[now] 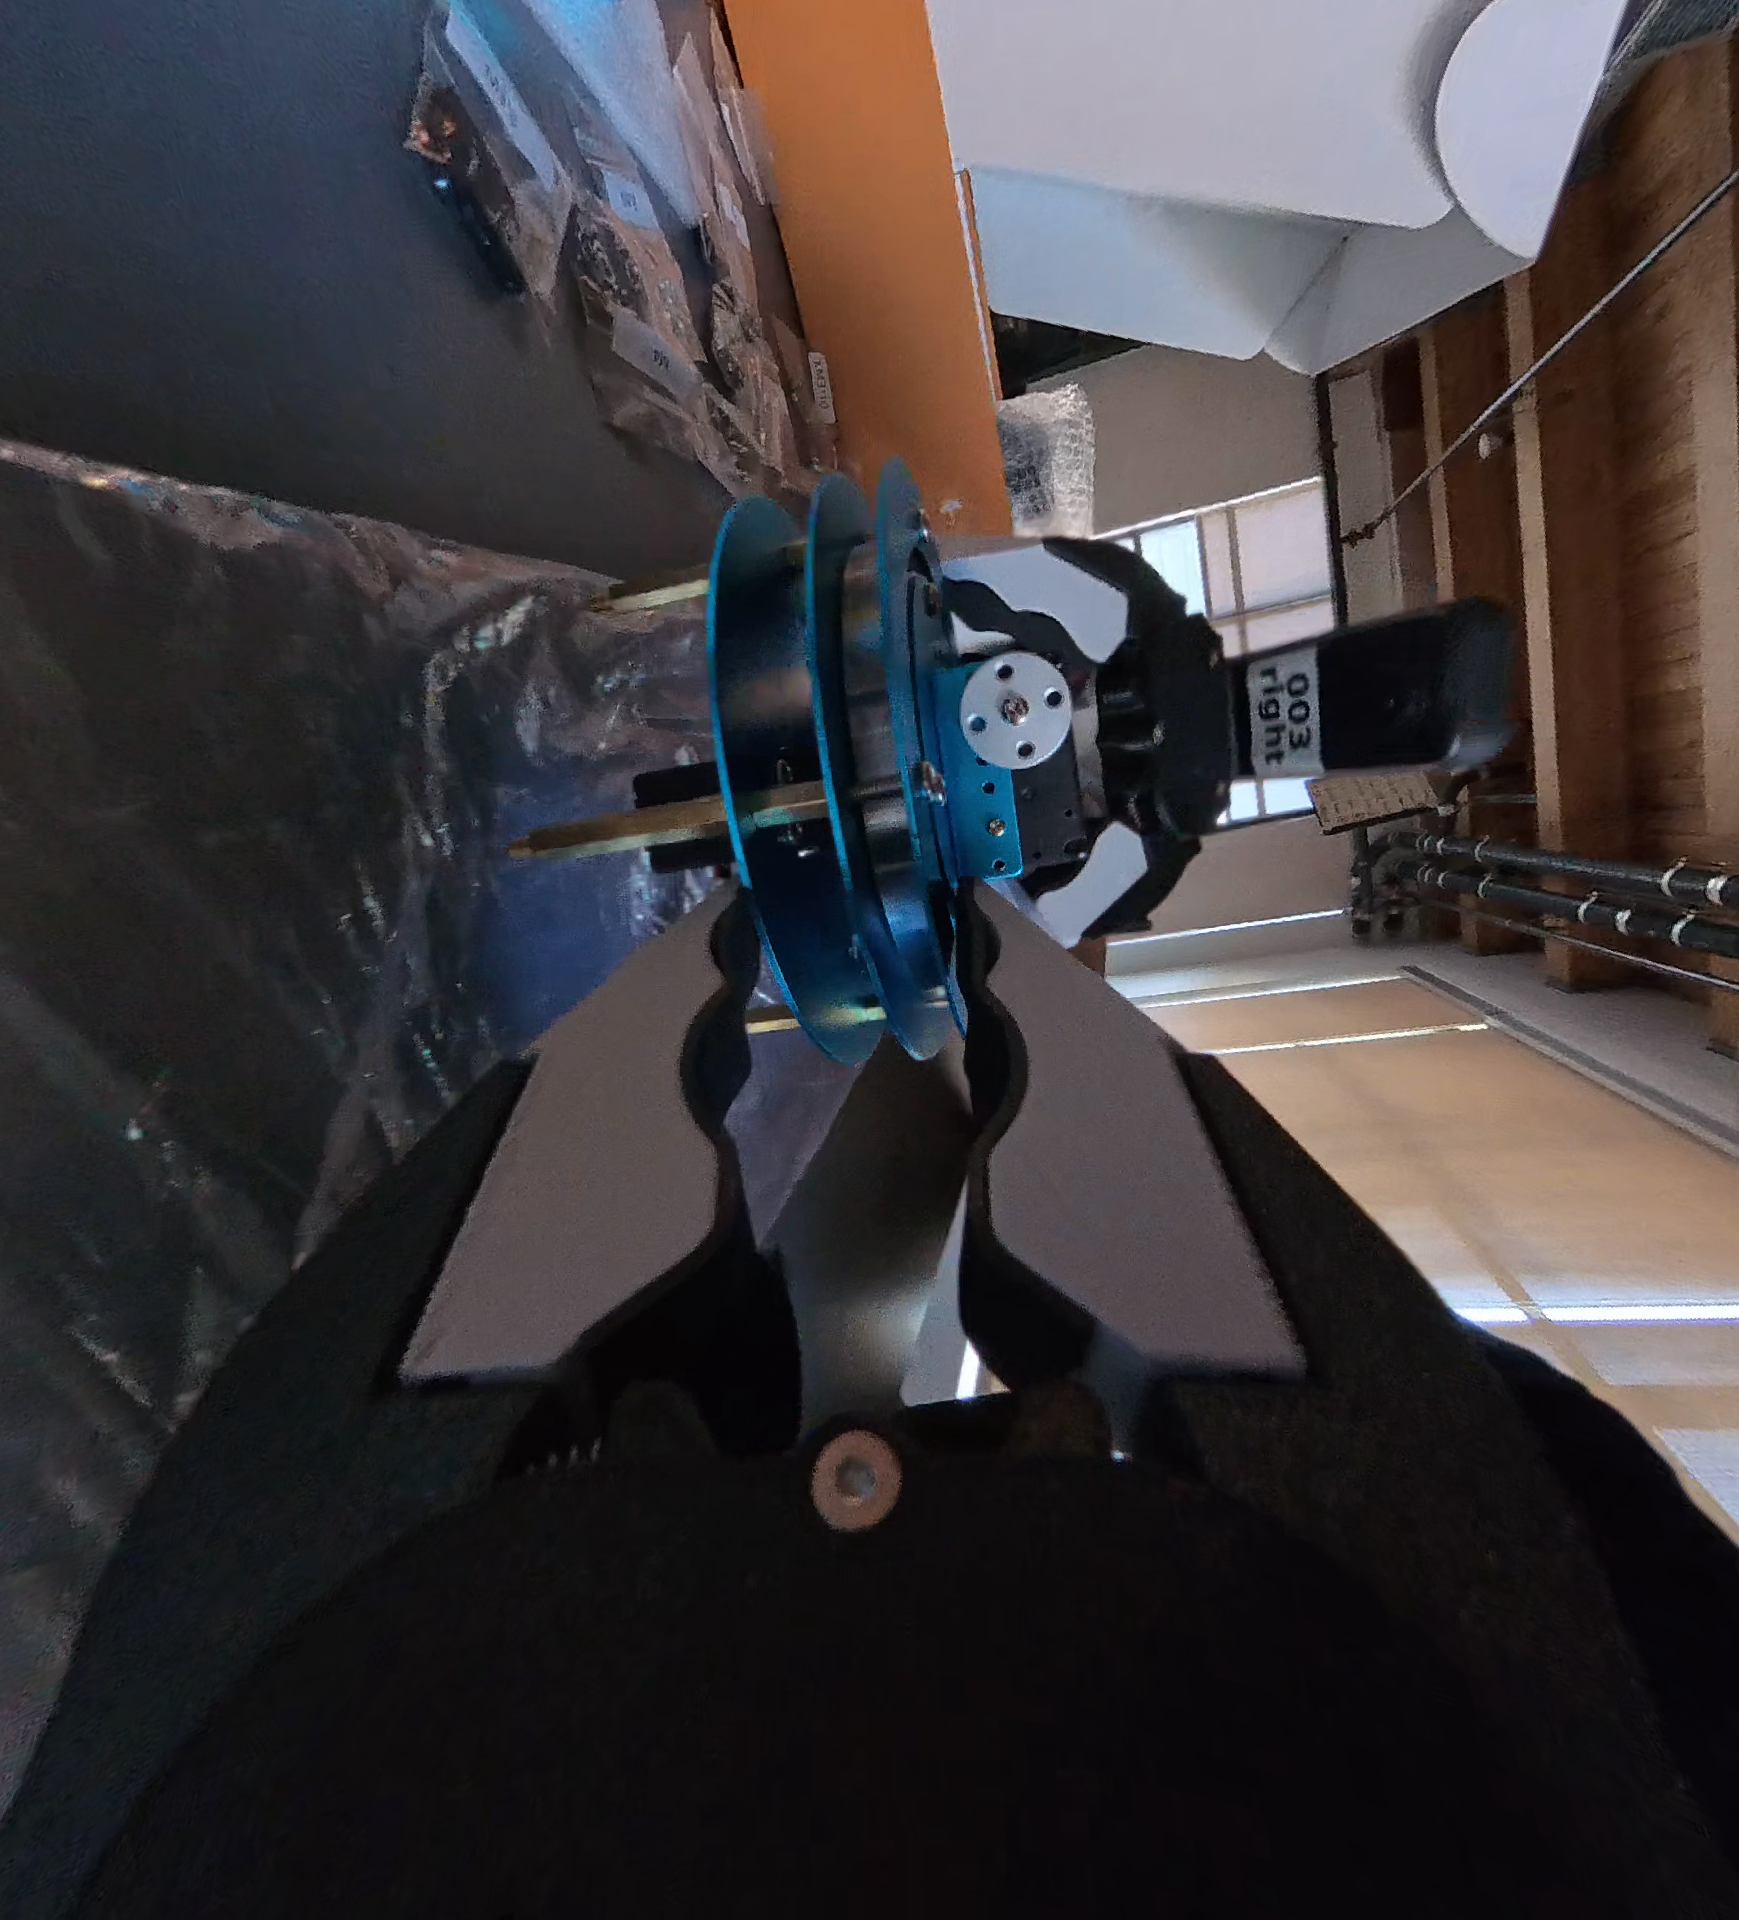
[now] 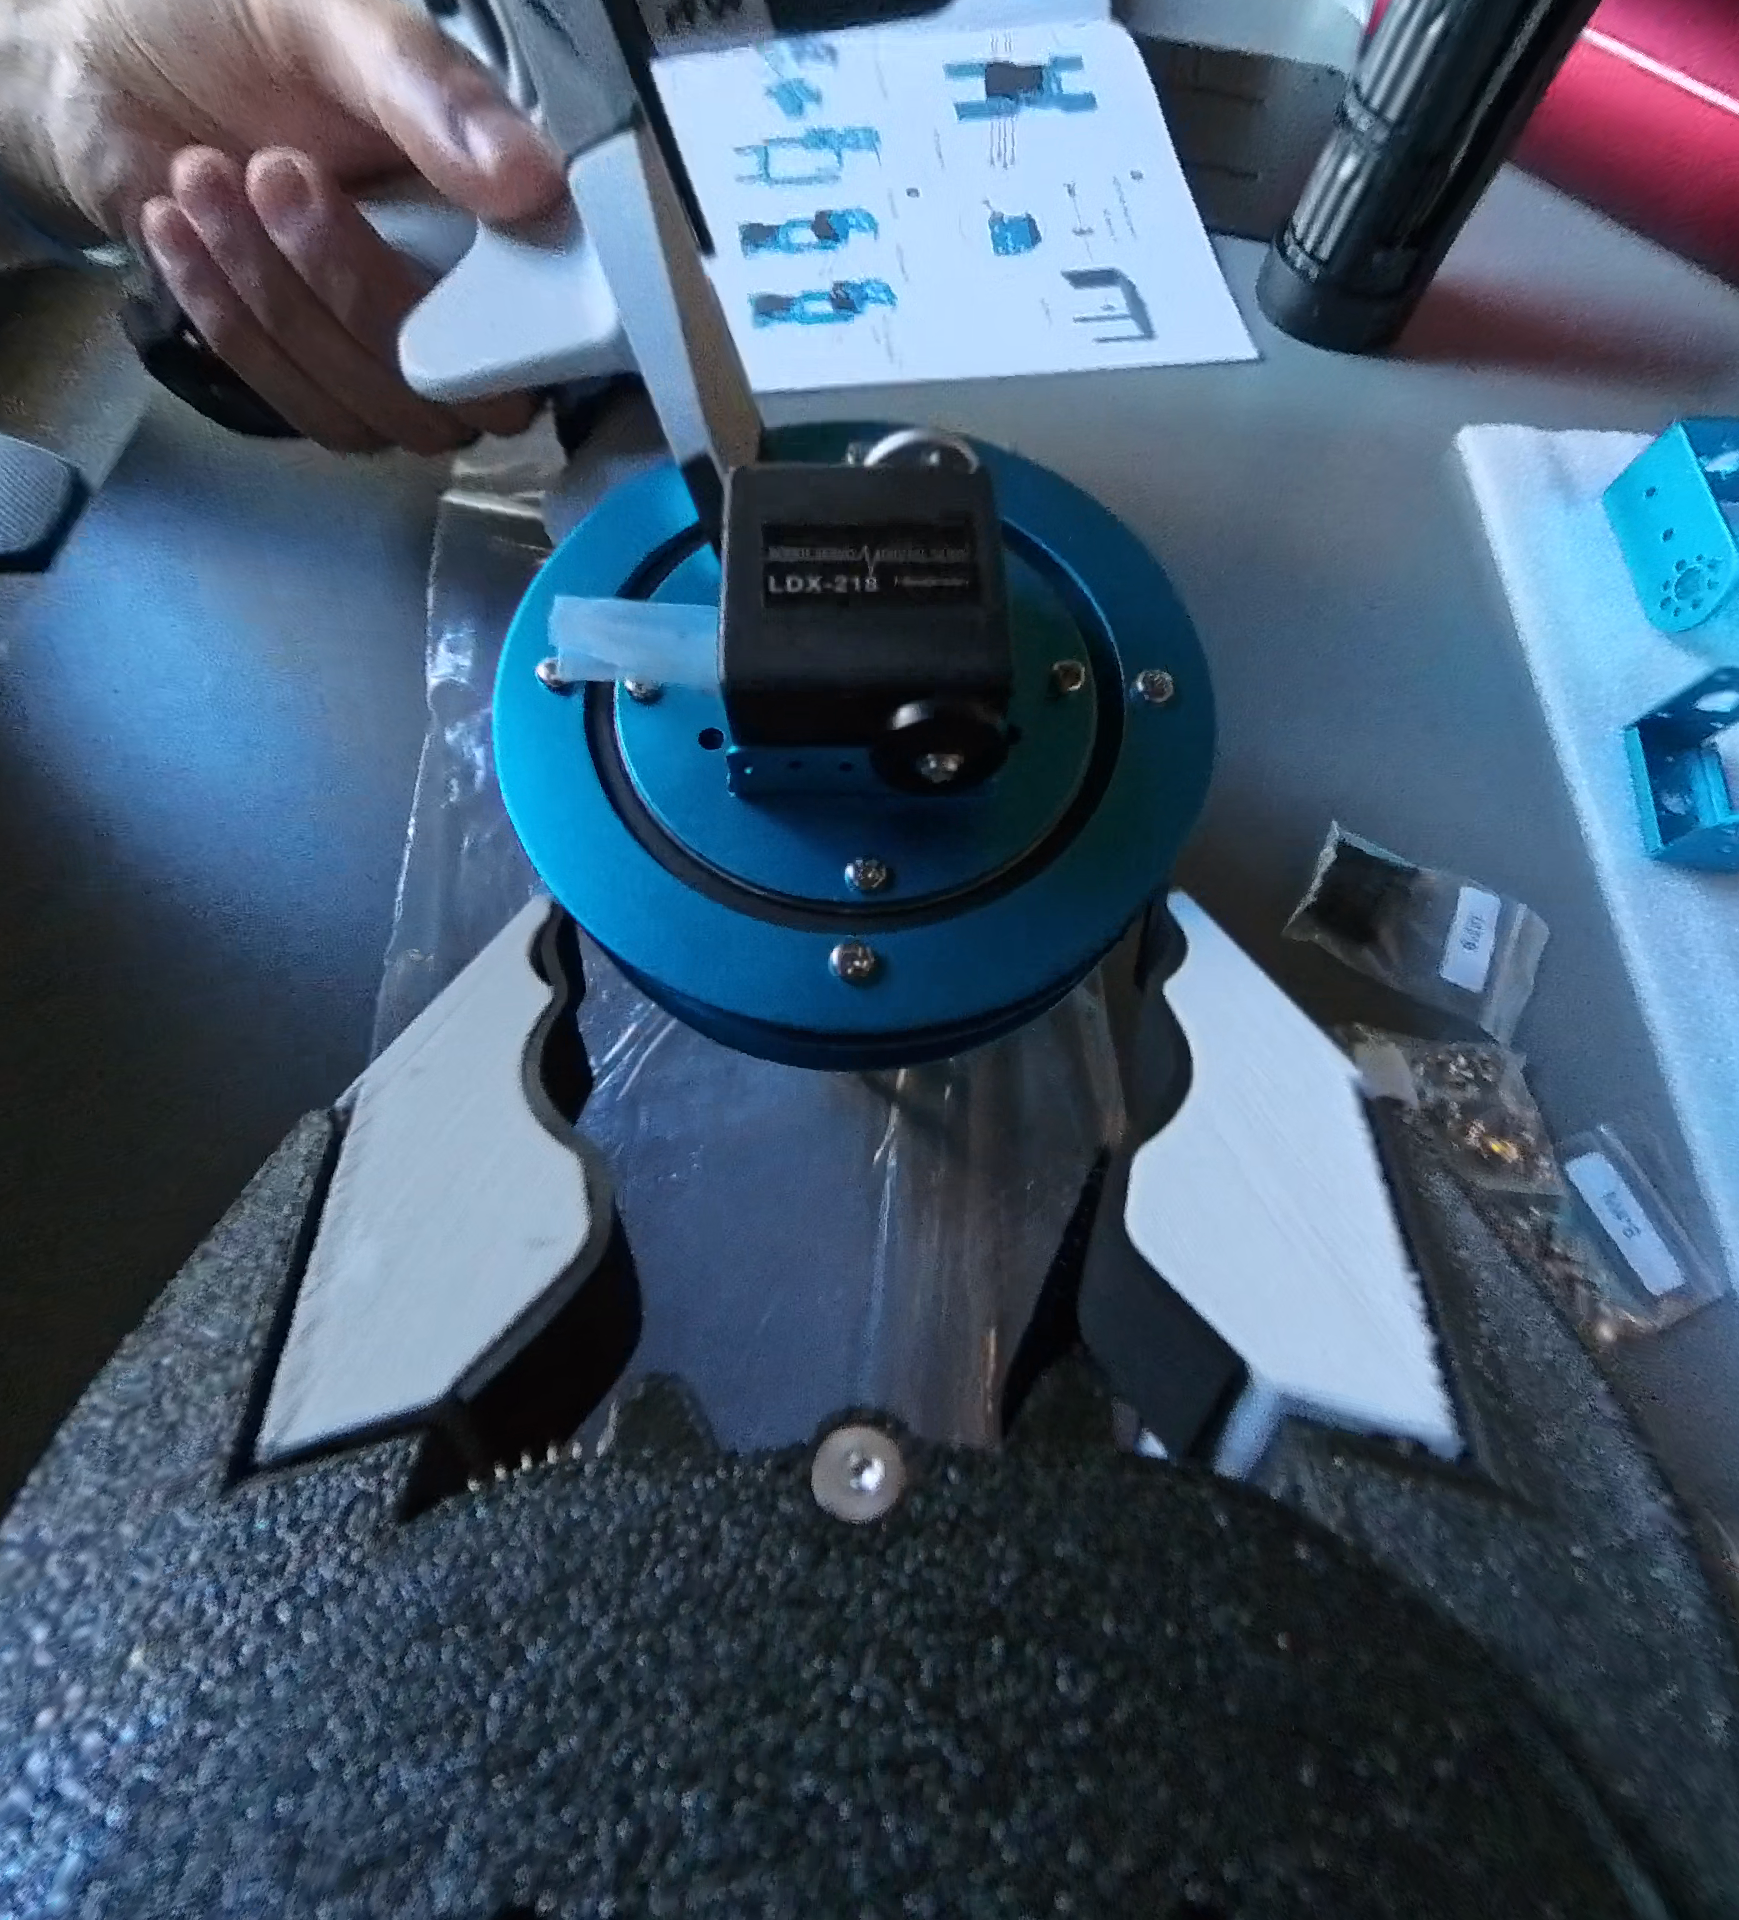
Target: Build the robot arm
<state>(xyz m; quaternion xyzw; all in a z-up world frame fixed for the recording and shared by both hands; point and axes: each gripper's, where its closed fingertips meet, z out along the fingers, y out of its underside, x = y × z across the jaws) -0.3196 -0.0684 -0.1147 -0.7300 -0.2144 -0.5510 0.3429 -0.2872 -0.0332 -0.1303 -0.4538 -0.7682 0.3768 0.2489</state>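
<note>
A blue round base (image 2: 948, 935) of stacked metal discs carries a black servo (image 2: 854, 613) in a blue bracket. It sits over a clear plastic bag (image 2: 792, 1174) on a grey table (image 2: 169, 727). My left gripper (image 1: 854, 925) is shut on the rim of the discs (image 1: 844, 977); brass standoffs (image 1: 626, 831) stick out of the far side. In the right wrist view its white fingers (image 2: 683, 312) reach the base's far edge, held by a person's hand (image 2: 304, 208). My right gripper (image 2: 857, 914) is open, fingertips either side of the base's near edge; in the left wrist view it (image 1: 1021, 738) straddles the servo.
A printed instruction sheet (image 2: 948, 208) lies behind the base. Two blue brackets (image 2: 1717, 540) (image 2: 1717, 769) lie on white foam (image 2: 1571, 675) at right. Small bags of screws (image 2: 1416, 925) (image 2: 1530, 1195) lie near my right finger. A black cylinder (image 2: 1384, 177) stands at back right. The left gripper's tips are roughly 6 centimetres from the right gripper's. The black cylinder (image 2: 1384, 177) is about 25 centimetres from both grippers' fingertips.
</note>
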